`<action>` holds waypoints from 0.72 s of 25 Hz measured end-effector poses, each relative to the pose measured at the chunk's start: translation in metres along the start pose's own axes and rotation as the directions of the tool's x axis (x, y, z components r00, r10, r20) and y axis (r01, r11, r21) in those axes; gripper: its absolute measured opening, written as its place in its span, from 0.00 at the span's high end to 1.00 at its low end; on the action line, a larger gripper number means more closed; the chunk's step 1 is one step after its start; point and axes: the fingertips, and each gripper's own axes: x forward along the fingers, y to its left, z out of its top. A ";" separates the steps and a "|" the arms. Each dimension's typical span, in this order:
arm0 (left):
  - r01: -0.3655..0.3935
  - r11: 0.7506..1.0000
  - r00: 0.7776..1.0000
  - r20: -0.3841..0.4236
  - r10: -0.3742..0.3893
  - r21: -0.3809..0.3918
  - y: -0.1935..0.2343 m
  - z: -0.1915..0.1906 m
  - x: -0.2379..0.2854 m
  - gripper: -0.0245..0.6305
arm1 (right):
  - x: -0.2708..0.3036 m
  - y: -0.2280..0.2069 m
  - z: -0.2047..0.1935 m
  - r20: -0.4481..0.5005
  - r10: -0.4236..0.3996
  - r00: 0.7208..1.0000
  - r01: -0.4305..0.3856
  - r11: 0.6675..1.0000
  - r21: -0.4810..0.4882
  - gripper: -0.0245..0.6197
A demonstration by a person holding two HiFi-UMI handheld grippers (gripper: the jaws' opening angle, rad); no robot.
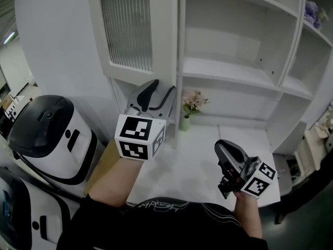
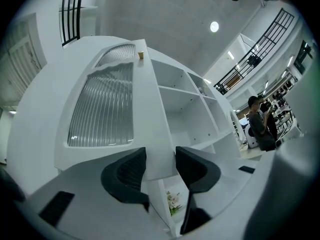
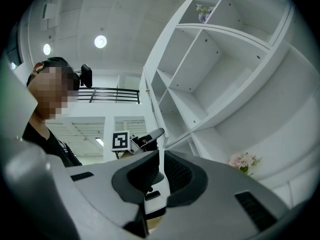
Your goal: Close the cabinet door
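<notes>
While the head view takes in the whole scene, each tool view adds its own detail. A white cabinet (image 1: 234,69) of open shelves fills the far side, and the cabinet door (image 1: 127,27), with its ribbed glass panel, stands swung out at the left. Below the shelves lies a white tabletop (image 1: 208,155). Left of it, near the floor, sits a rounded white-and-black machine (image 1: 49,134), which only the head view shows.

The left tool (image 1: 158,95) is at the door's lower free edge. Its own view shows the jaws set on either side of that edge, with the panel filling the space between them. That view alone also shows ceiling lights and a person (image 2: 260,121) standing far off at the right.

The right tool (image 1: 225,149) hangs low at the near right, well apart from the door. Its view shows the jaws drawn almost together, with nothing between them.

A small vase of pink flowers (image 1: 190,108) stands on the tabletop just right of the door's edge.
</notes>
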 end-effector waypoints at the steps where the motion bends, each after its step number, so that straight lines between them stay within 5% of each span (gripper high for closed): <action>1: -0.005 1.000 1.000 -0.001 0.005 0.003 0.000 -0.001 0.004 0.65 | 0.000 -0.001 0.000 -0.002 -0.001 1.000 0.001 1.000 0.001 0.87; 12: -0.064 0.993 0.998 -0.015 0.065 0.097 0.006 -0.012 0.051 0.67 | -0.013 -0.035 0.001 -0.014 -0.045 0.999 0.046 0.998 0.035 0.87; 18: -0.102 0.990 0.994 -0.012 0.104 0.096 0.015 -0.017 0.072 0.76 | -0.014 -0.053 0.001 -0.033 -0.050 0.998 0.051 0.998 0.044 0.87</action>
